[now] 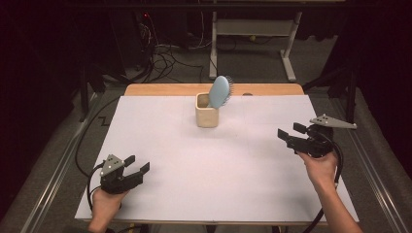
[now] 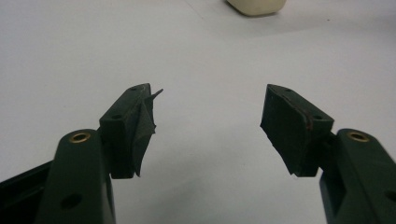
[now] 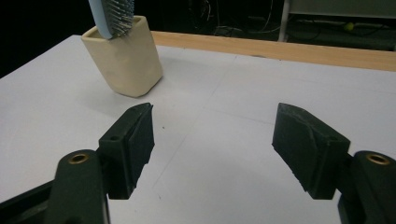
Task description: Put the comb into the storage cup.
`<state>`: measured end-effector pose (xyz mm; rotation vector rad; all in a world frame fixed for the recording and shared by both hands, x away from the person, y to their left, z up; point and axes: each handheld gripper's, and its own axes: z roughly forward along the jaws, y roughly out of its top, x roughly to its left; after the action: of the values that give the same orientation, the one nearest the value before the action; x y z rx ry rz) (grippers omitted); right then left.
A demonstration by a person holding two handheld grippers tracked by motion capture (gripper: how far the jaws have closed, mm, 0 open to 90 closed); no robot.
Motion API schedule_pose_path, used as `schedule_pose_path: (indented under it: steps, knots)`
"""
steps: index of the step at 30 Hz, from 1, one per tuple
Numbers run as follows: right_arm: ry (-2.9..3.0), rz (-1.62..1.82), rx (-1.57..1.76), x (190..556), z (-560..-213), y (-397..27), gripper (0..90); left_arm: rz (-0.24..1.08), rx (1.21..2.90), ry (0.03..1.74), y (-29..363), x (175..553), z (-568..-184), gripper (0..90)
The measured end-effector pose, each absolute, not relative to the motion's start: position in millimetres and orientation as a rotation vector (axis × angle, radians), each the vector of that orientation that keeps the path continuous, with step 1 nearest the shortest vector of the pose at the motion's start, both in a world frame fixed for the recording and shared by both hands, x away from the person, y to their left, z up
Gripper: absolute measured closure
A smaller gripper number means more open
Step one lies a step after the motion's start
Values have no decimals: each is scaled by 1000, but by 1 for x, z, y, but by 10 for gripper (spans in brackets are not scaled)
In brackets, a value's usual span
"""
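Nearest the person, the left gripper (image 1: 137,164) rested on the white table (image 1: 218,160), jaws apart and empty. The right gripper (image 1: 290,133) hovered, also spread and empty. Farther back, the blue hairbrush (image 1: 221,91) leaned in the cream cup (image 1: 207,115); a centred, slow approach would avoid tipping the cup.

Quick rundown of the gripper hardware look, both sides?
Left gripper and right gripper match: black two-jaw bodies, brass-coloured pivot bushings, wedge-shaped black pads, a grey three-cornered plate on top, and a black cable trailing back. The left's pad liner is peeling. Forearms show no sleeves.
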<state>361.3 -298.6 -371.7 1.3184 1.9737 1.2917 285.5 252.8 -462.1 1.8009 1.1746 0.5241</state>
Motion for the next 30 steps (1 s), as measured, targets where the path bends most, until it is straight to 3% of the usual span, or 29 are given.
schedule_pose_path:
  steps: [30]
  knots:
    - [1923, 1324, 1347, 343, -382, -320, 297, 518, 1801, 1180, 253, 286, -462, 352]
